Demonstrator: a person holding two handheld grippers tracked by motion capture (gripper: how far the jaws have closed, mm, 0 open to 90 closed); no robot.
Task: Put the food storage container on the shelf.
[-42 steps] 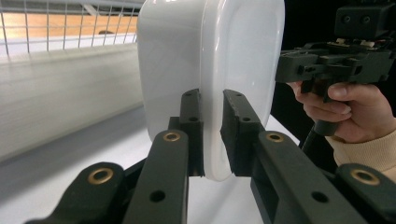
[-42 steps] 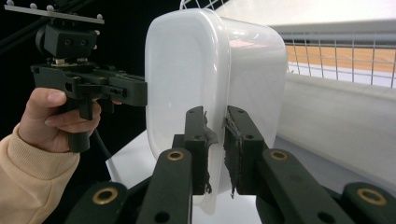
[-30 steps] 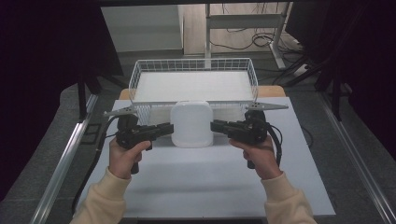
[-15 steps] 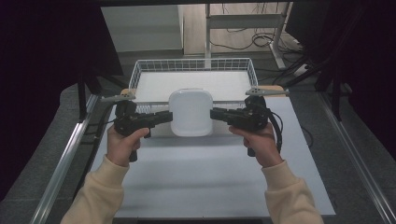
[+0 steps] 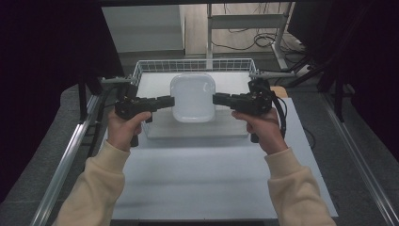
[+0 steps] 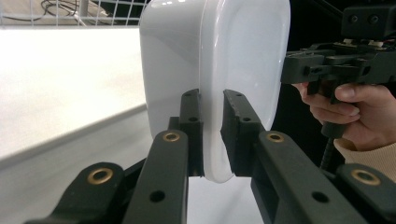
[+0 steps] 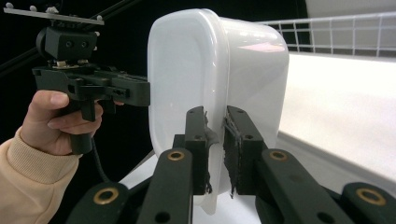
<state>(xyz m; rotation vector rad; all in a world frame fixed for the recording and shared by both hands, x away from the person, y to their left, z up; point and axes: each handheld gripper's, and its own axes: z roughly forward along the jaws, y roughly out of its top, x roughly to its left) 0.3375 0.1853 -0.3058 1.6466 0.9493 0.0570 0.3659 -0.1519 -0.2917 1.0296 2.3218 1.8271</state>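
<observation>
A white tub (image 5: 193, 97) is held in the air between two tongs, over the near edge of a wire basket (image 5: 141, 70) that stands at the far end of the tabletop (image 5: 188, 179). The left tongs (image 5: 170, 100) are clenched on the tub's rim at its 9 o'clock side, and the right tongs (image 5: 216, 99) are clenched on the rim at 3 o'clock. In the left gripper view the rim (image 6: 212, 140) is seen pinched between the two black jaws; the same is seen in the right gripper view (image 7: 215, 154). The tub's opening is turned toward the high view's camera.
</observation>
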